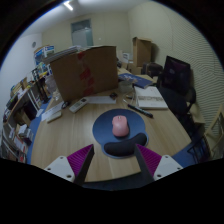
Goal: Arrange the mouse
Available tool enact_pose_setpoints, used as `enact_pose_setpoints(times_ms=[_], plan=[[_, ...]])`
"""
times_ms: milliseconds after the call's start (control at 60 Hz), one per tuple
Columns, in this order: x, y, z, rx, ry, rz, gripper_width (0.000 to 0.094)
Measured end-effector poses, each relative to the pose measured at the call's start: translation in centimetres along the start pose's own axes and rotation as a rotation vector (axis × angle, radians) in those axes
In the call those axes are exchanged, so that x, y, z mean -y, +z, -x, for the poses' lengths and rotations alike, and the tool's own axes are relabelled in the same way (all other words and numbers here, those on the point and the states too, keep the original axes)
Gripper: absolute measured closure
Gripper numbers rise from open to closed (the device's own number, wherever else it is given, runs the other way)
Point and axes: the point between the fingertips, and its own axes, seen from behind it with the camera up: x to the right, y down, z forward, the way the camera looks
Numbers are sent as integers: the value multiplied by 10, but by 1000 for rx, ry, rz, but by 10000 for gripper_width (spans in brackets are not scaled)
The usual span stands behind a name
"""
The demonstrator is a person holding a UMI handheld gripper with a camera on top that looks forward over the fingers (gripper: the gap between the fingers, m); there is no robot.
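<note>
A pink mouse (120, 125) sits on a round dark blue mouse pad (103, 130) with a black wrist rest (123, 147) at its near edge, on a light wooden table (70, 135). My gripper (112, 160) is above the table, just short of the wrist rest. Its fingers, with magenta pads (79, 157), are spread wide and hold nothing. The mouse lies ahead of the fingers, roughly on their midline.
A large cardboard box (85, 72) stands at the far left of the table. Papers and a pen (148, 100) lie at the far right. A black chair (177, 75) stands beyond the right edge. Cluttered shelves (20, 110) line the left.
</note>
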Motion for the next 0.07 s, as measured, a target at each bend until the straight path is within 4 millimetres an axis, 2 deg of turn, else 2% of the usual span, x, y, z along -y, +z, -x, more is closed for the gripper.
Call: enact_pose_setpoints(times_ms=[67], plan=[[-10,-25,6,-23,28,5,100]])
